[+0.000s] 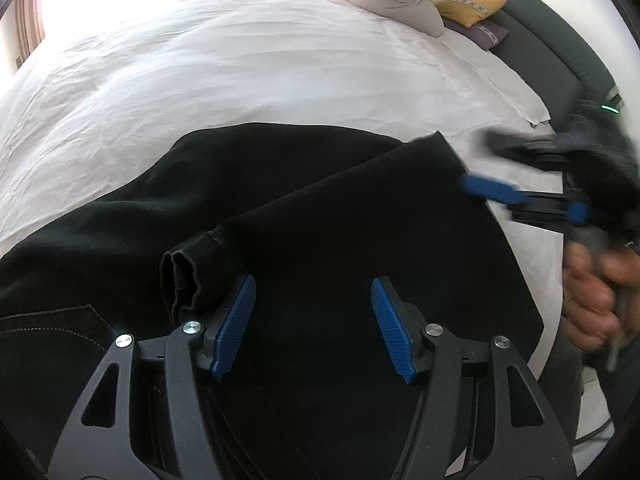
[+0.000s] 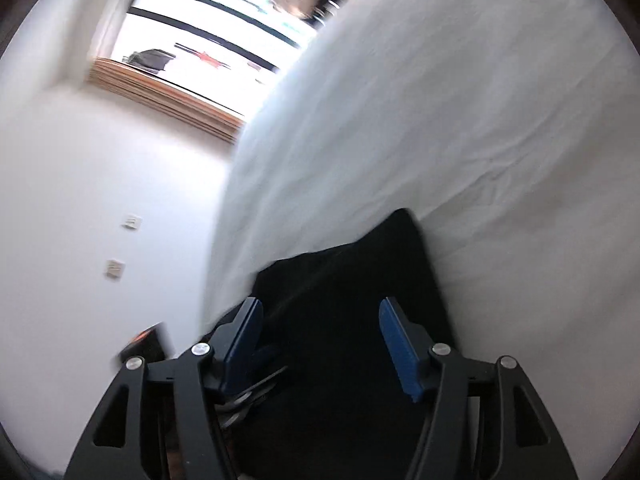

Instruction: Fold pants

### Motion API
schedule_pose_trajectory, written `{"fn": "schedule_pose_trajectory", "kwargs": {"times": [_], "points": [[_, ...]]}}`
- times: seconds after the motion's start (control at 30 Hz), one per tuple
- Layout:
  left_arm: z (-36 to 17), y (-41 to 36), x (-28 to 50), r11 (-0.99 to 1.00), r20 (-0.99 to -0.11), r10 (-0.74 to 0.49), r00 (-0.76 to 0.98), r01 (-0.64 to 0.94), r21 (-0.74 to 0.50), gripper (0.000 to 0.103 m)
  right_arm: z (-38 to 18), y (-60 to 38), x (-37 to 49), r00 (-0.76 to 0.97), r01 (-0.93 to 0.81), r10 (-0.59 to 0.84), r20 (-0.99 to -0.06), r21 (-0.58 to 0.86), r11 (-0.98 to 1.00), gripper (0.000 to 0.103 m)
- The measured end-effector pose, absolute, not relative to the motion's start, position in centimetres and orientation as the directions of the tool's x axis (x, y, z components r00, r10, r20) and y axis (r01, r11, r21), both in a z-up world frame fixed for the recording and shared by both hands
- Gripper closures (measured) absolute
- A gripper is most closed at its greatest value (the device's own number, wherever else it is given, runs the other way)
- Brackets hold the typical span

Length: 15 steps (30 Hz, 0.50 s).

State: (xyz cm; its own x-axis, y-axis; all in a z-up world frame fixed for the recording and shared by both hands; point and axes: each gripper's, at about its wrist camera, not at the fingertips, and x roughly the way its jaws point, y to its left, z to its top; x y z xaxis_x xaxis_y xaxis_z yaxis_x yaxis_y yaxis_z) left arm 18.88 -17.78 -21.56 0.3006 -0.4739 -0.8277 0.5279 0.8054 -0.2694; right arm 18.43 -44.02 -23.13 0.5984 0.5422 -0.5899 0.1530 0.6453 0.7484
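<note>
Black pants (image 1: 320, 216) lie part-folded on bed (image 1: 240, 72), prob. for flat creasing; left gripper (image 1: 314, 320) and right gripper (image 2: 320, 340) jaws spread over cloth, pinching nothing.

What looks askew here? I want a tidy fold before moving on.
On the black pants, the leg hem near the left gripper is bunched and puckered instead of flat. Nothing else stands out on the white sheet.
</note>
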Motion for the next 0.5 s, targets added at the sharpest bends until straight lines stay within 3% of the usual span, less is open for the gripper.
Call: {"fn": "schedule_pose_trajectory", "kwargs": {"times": [0.07, 0.23, 0.43, 0.47, 0.5], "points": [[-21.6, -18.1, 19.0, 0.805, -0.828, -0.478, 0.295, 0.525, -0.278, 0.044, -25.4, -44.5, 20.1, 0.565, 0.212, 0.541, -0.622, 0.744, 0.634, 0.046], [-21.8, -17.5, 18.9, 0.803, -0.822, -0.487, 0.294, 0.522, -0.288, 0.044, -23.1, -44.5, 18.4, 0.587, 0.241, 0.483, -0.650, 0.709, 0.663, 0.046], [-21.9, -17.7, 18.5, 0.805, -0.818, -0.489, 0.303, 0.519, -0.289, 0.044, -22.8, -42.9, 11.6, 0.559, 0.173, 0.604, -0.568, 0.793, 0.584, 0.044], [-22.0, -18.0, 18.6, 0.806, -0.818, -0.487, 0.306, 0.518, -0.286, 0.044, -23.5, -43.5, 10.6, 0.545, 0.185, 0.609, -0.576, 0.791, 0.583, 0.041], [-22.0, -18.1, 18.5, 0.808, -0.819, -0.483, 0.310, 0.519, -0.280, 0.044, -25.0, -43.7, 9.8, 0.523, 0.209, 0.598, -0.607, 0.772, 0.601, 0.045]]}}
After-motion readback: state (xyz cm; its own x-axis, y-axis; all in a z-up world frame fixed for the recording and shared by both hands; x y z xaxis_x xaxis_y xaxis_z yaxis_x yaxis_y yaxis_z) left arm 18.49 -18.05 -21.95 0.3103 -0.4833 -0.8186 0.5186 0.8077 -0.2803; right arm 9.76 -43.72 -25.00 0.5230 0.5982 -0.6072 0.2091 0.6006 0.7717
